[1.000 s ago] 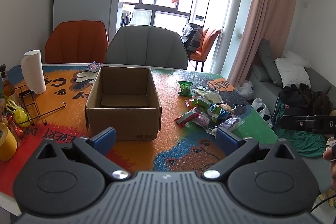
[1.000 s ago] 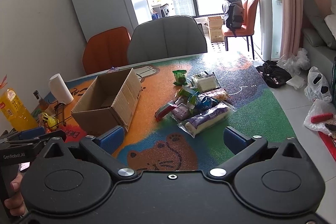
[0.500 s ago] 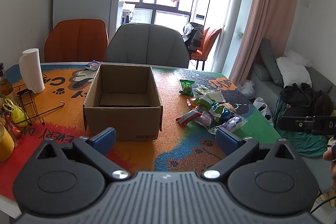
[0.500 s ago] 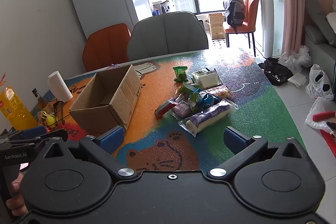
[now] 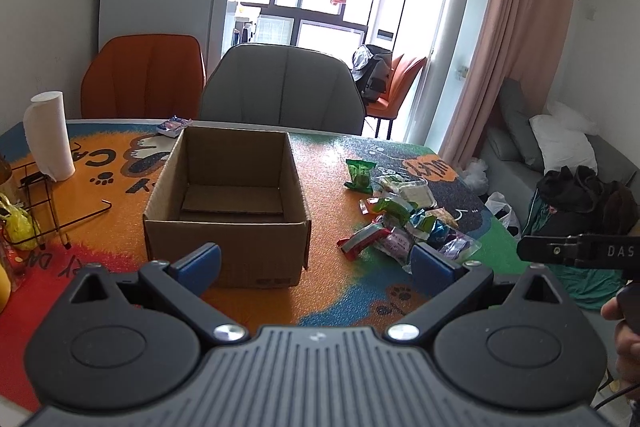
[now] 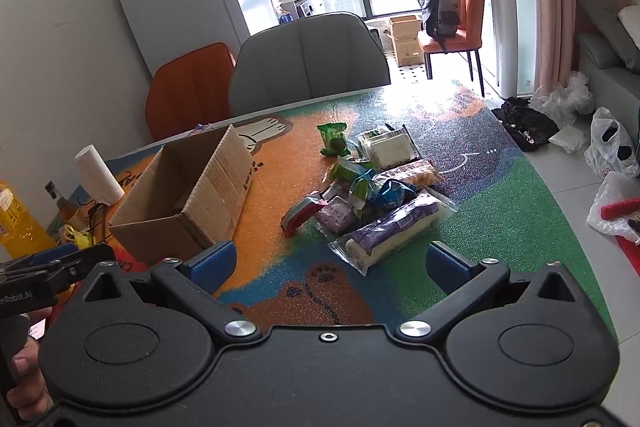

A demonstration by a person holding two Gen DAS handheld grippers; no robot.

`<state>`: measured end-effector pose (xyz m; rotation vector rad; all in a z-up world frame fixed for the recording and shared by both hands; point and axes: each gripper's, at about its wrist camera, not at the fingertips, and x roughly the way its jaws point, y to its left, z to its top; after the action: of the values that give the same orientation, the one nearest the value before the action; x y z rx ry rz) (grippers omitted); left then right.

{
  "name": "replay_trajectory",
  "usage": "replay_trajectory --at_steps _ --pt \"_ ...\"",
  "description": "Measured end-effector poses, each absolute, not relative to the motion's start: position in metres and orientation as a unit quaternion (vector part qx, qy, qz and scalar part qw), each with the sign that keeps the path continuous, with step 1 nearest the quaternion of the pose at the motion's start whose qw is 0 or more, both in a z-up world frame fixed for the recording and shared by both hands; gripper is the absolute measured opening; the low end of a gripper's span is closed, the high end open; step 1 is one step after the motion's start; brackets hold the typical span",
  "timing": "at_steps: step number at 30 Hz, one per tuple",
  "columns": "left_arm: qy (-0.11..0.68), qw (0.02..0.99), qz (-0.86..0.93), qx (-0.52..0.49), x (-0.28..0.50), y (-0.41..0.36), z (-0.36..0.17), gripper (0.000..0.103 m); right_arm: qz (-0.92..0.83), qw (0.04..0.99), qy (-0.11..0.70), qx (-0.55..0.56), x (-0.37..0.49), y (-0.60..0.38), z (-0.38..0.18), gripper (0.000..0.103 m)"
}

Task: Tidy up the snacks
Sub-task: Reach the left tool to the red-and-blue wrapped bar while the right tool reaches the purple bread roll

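An open cardboard box (image 5: 228, 203) (image 6: 188, 195) stands on the colourful table mat with nothing inside. To its right lies a pile of snack packets (image 5: 400, 223) (image 6: 368, 191): a green packet (image 6: 334, 139) at the far end, a red one (image 6: 302, 213) toward the box, a long purple-and-white pack (image 6: 394, 231) nearest me. My left gripper (image 5: 316, 263) hangs open before the box's near wall, holding nothing. My right gripper (image 6: 328, 265) is open above the mat, just short of the purple pack, also holding nothing.
A paper towel roll (image 5: 48, 135), a wire rack (image 5: 44, 203) and bottles (image 6: 16, 223) crowd the table's left end. A grey chair (image 5: 280, 87) and an orange chair (image 5: 144, 75) stand behind. Bags (image 6: 612, 147) lie on the floor to the right.
Both grippers have drifted slightly forward and upward over the table, so box and snacks sit a little lower in view. Neither gripper's opening changed and nothing on the table moved.
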<state>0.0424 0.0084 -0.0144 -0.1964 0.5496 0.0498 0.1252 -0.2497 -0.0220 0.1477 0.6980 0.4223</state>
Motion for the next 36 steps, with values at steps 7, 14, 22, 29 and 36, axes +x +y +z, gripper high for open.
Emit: replay_trajectory --at_steps 7,14,22,29,36 --pt "0.276 0.956 0.013 -0.103 0.068 0.004 -0.018 0.101 0.194 0.914 0.348 0.073 0.148 -0.250 -0.031 0.103" --pt "0.274 0.955 -0.007 -0.113 0.088 -0.007 -0.026 0.100 0.192 0.913 0.351 0.076 0.162 -0.257 -0.042 0.103" --pt "0.288 0.949 -0.029 -0.122 0.115 -0.020 -0.041 0.098 0.193 0.907 0.365 0.084 0.182 -0.266 -0.060 0.103" --pt "0.297 0.946 -0.038 -0.123 0.138 -0.031 -0.054 0.086 0.190 0.899 0.383 0.091 0.201 -0.269 -0.078 0.094" --pt "0.328 0.936 -0.036 -0.127 0.167 -0.033 -0.075 0.069 0.184 0.888 0.408 0.105 0.226 -0.265 -0.098 0.086"
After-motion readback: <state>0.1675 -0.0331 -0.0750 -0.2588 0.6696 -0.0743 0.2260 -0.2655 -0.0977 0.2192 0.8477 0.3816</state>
